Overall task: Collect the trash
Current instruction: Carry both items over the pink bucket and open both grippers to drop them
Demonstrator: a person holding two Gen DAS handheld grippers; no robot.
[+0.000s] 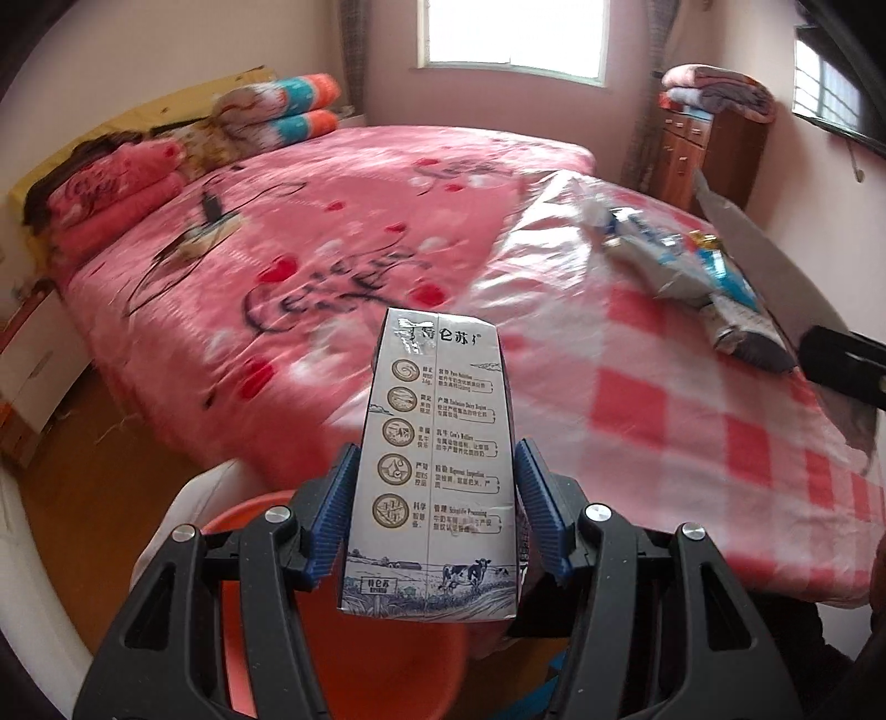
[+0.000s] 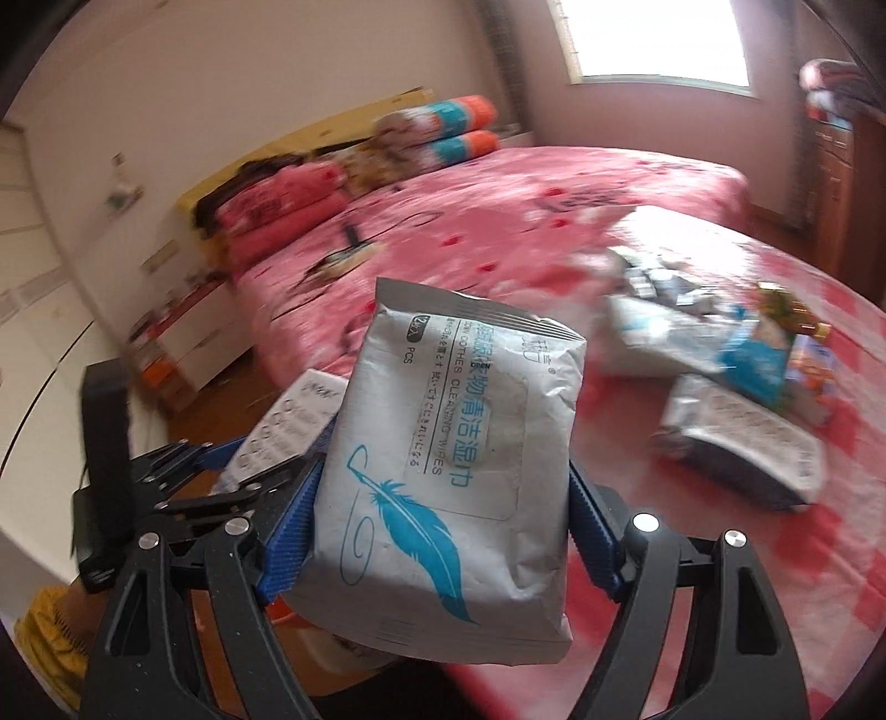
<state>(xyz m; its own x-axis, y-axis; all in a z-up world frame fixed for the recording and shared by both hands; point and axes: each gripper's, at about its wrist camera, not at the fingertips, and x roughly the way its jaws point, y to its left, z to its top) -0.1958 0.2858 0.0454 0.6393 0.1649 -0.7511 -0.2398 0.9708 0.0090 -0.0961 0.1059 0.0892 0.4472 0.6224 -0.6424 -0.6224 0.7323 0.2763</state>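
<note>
Gripping a carton (image 1: pixel 437 471) in the left gripper (image 1: pixel 437 509) and wipes (image 2: pixel 443 471) in the right gripper (image 2: pixel 443 531), either could miss the bin (image 1: pixel 354 637) if released early.

Pink bedspread (image 1: pixel 343 232), folded blankets (image 1: pixel 282 108) (by the headboard), wooden cabinet (image 1: pixel 698 149), bright window (image 1: pixel 515 30)

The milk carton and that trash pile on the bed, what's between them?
In the left wrist view, only bare checkered blanket lies between the milk carton and the trash pile.
</note>
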